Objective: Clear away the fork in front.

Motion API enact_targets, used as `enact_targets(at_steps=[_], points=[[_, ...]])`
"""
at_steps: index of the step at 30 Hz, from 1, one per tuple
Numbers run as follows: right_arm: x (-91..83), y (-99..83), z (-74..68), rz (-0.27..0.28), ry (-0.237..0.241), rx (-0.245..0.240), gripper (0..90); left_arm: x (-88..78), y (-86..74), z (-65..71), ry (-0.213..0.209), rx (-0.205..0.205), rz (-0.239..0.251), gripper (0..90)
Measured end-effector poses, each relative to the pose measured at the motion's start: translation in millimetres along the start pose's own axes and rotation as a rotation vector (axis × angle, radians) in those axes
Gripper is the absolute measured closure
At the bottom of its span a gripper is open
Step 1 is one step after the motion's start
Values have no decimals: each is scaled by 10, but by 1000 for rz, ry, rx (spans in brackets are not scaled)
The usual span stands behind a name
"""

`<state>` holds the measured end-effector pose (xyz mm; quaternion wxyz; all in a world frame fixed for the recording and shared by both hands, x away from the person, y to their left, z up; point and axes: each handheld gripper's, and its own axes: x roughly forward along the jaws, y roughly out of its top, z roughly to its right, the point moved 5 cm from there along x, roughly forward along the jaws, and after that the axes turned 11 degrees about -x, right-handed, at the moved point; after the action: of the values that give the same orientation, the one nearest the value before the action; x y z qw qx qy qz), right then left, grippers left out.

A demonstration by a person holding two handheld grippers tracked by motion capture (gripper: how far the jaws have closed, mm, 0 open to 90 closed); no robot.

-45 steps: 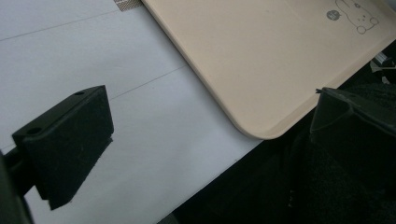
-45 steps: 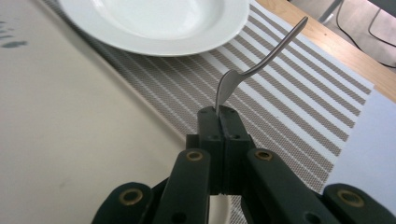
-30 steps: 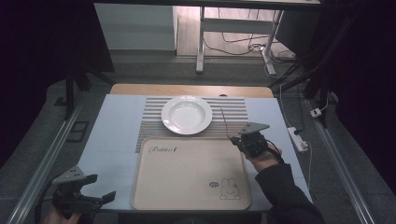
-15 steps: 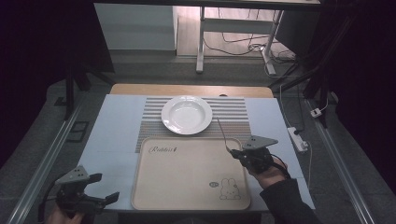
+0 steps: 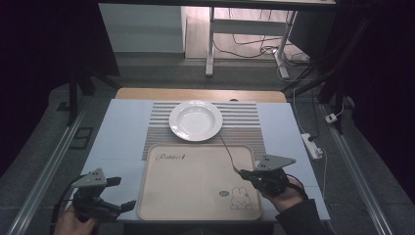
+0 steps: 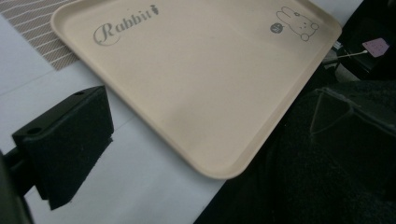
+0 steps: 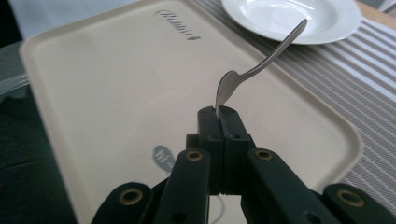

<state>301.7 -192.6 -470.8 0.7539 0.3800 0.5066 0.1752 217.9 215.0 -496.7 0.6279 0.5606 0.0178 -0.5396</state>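
your right gripper's [image 7: 218, 114] fingers [image 7: 208, 122] are clamped on the bowl end of a spoon [image 7: 261, 63], held above the beige tray [image 5: 195, 171] with its handle pointing toward the white plate [image 5: 195, 120]. your left gripper's [image 5: 110, 193] fingers [image 6: 70, 140] are spread apart over the worktop [image 5: 122, 127], just beside the tray's near left corner.

Your high view: dim overall, corners and sides sink to near black, brightest patch on floor beyond table [image 5: 122, 122]. Light on table cool, even, soft; plate [image 5: 195, 120] brightest thing, no hard glare. Your grippers dark, detail low, shadows faint. Left gripper view: tray [image 6: 196, 79] evenly lit, mild sheen, right side falls to black, near jaw soft. Right gripper view: spoon [image 7: 261, 65] sharp with thin highlight; plate beyond slightly soft; small shadow on tray below gripper; nearest linkage blurred.
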Motion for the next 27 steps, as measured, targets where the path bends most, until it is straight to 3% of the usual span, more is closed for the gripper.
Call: enact_targets(at_steps=[6, 12, 18, 27], points=[[7, 34, -141, 12, 56, -24, 893, 142, 128, 38, -31, 39, -12, 1], [48, 74, -266, 25, 112, -47, 893, 282, 271, 56, -25, 106, -32, 1], [122, 123, -378, 30, 170, -72, 893, 422, 403, 100, -57, 133, -45, 1], [208, 209, -520, 47, 255, -126, 893, 661, 545, 172, -39, 225, -101, 3]])
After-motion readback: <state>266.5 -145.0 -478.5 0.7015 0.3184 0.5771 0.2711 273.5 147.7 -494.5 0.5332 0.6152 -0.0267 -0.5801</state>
